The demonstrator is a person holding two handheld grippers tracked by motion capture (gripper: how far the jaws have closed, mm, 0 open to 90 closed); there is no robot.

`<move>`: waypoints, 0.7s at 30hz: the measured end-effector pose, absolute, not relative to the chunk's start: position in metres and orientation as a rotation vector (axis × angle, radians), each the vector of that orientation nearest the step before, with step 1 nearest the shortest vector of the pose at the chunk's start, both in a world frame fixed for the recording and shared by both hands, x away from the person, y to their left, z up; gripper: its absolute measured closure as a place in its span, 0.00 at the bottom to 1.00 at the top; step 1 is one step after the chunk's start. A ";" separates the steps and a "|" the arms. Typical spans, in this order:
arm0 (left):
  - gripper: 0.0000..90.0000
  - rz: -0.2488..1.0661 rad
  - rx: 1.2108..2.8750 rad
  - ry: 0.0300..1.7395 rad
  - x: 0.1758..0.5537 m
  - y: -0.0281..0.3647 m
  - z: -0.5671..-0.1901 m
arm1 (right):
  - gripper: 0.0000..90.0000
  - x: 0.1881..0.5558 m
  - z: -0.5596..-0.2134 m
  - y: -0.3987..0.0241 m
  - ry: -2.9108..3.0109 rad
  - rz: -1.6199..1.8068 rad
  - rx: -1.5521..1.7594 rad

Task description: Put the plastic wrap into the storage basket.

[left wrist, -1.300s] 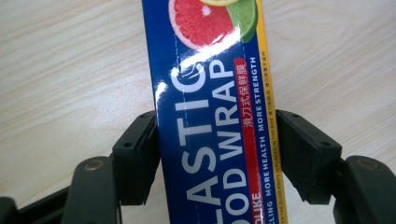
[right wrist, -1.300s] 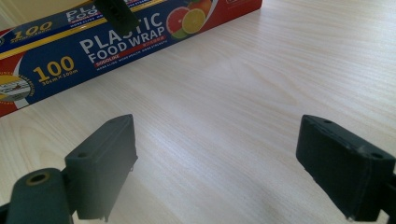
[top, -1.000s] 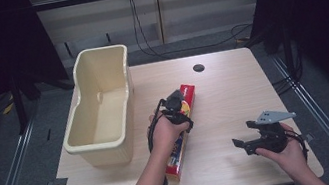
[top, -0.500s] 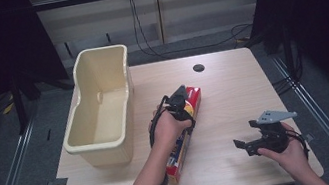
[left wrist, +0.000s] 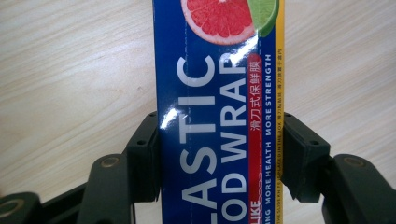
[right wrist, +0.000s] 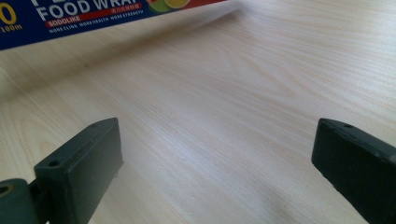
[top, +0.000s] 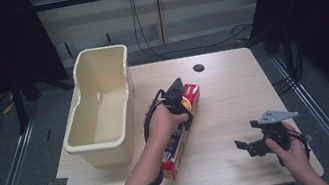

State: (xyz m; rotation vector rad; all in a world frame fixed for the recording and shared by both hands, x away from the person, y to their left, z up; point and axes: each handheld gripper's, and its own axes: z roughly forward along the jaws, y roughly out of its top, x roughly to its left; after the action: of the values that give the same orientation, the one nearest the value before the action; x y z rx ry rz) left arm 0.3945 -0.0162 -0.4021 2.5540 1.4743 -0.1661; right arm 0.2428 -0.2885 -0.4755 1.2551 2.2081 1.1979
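Note:
A long red and blue plastic food wrap box (top: pixel 175 151) lies lengthwise on the wooden table (top: pixel 234 96), right of the bin. My left gripper (top: pixel 176 95) sits over its far half. In the left gripper view the two black jaws press against both long sides of the box (left wrist: pixel 215 70), so my left gripper (left wrist: pixel 219 154) is shut on it. My right gripper (top: pixel 245 147) hovers low near the table's front right, open, with bare wood between its jaws (right wrist: pixel 219 154). The box's blue side (right wrist: pixel 70 18) runs across the top left of the right gripper view.
A cream plastic bin (top: pixel 85 146) stands at the table's left, close beside the box. A dark round hole (top: pixel 198 68) sits near the table's far edge. Cables trail from both grippers. Black curtains hang at both sides.
My left hand has slid a little farther along the box toward its far end. The box and my right gripper have barely moved.

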 end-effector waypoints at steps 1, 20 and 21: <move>0.46 -0.176 2.547 1.478 0.395 -0.016 -0.401 | 0.02 0.243 -0.476 -0.288 2.206 1.192 1.256; 0.46 -0.159 2.546 1.483 0.404 0.000 -0.347 | 0.02 0.243 -0.475 -0.288 2.206 1.195 1.245; 0.46 -0.166 2.546 1.485 0.404 0.002 -0.344 | 0.02 0.243 -0.475 -0.288 2.206 1.195 1.245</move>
State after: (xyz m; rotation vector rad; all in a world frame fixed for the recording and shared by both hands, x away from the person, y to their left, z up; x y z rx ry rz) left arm 0.4038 0.0016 -0.3444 2.5464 1.4851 -0.1656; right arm 0.2431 -0.2884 -0.4748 1.2446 2.2056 1.1952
